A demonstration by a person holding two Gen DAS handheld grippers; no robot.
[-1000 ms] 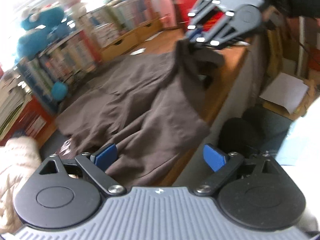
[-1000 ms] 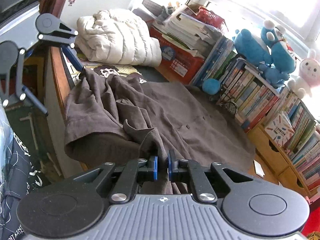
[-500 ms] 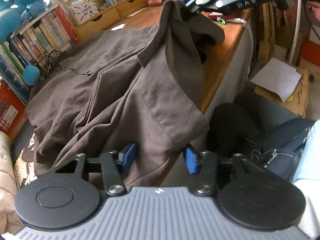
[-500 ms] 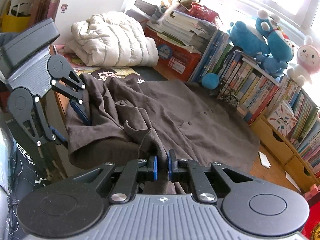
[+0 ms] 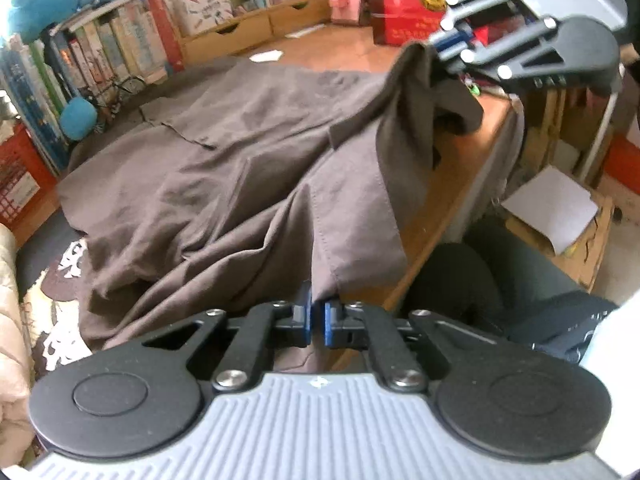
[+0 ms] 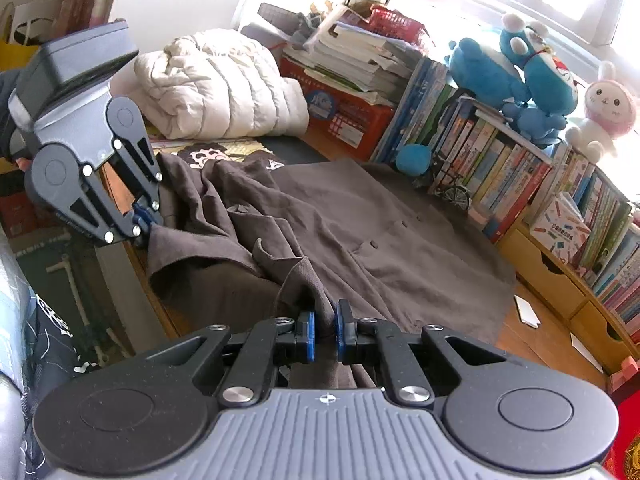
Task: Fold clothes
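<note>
A: Nearest the lens in the left wrist view, what is the left gripper (image 5: 317, 320) doing?

B: Its jaws have just been closing, and now the blue pads pinch the stitched hem of the brown shirt (image 5: 240, 184) at bottom centre of the frame.

A: And in the right wrist view?

B: The right gripper (image 6: 325, 336) is clenched on a bunched fold of the same shirt, low in the middle of the frame. That corner rises off the wooden table (image 5: 472, 168) at the upper right of the left view.

A: Where does the rest of the shirt lie?

B: It spreads across the middle of both frames, rumpled, with one edge draped over the table's near side.

A: What is farther back?

B: A white puffy jacket (image 6: 216, 84) at upper left of the right view, and rows of books (image 6: 492, 168) at right with blue plush toys (image 6: 516, 76) on top.
</note>
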